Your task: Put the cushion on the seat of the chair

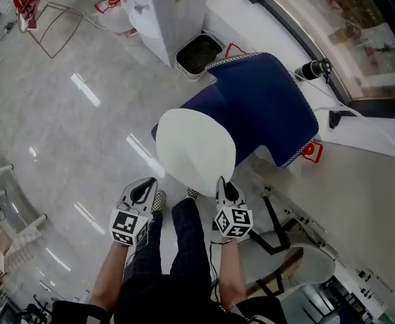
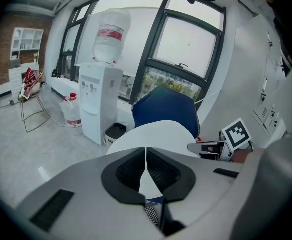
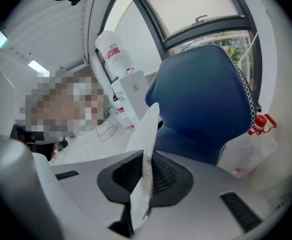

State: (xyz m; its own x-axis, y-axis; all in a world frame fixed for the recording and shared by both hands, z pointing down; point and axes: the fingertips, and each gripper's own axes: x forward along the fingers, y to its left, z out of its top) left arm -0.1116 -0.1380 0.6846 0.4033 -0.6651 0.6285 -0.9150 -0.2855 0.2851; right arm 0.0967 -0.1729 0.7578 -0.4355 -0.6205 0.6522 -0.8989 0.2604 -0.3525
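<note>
While the left gripper (image 1: 149,182) clamps the white cushion (image 1: 196,150) at its seven o'clock edge and the right gripper (image 1: 221,181) at five, the blue chair (image 1: 268,106) stands at one o'clock.

- A white water dispenser (image 1: 167,12) stood by the window wall.
- A dark bin (image 1: 198,52) sat just beside it.
- Dark-framed windows (image 2: 185,49) rose behind it.
- The glossy pale floor (image 1: 82,133) before it caught streaks of light.

Head view high up, facing steeply down onto the floor (image 1: 75,133) and blue chair (image 1: 268,103), left gripper view close behind its jaws, facing the chair, right gripper view likewise but rolled, all three sharing chair, cushion (image 1: 196,150), water dispenser (image 2: 100,104).
</note>
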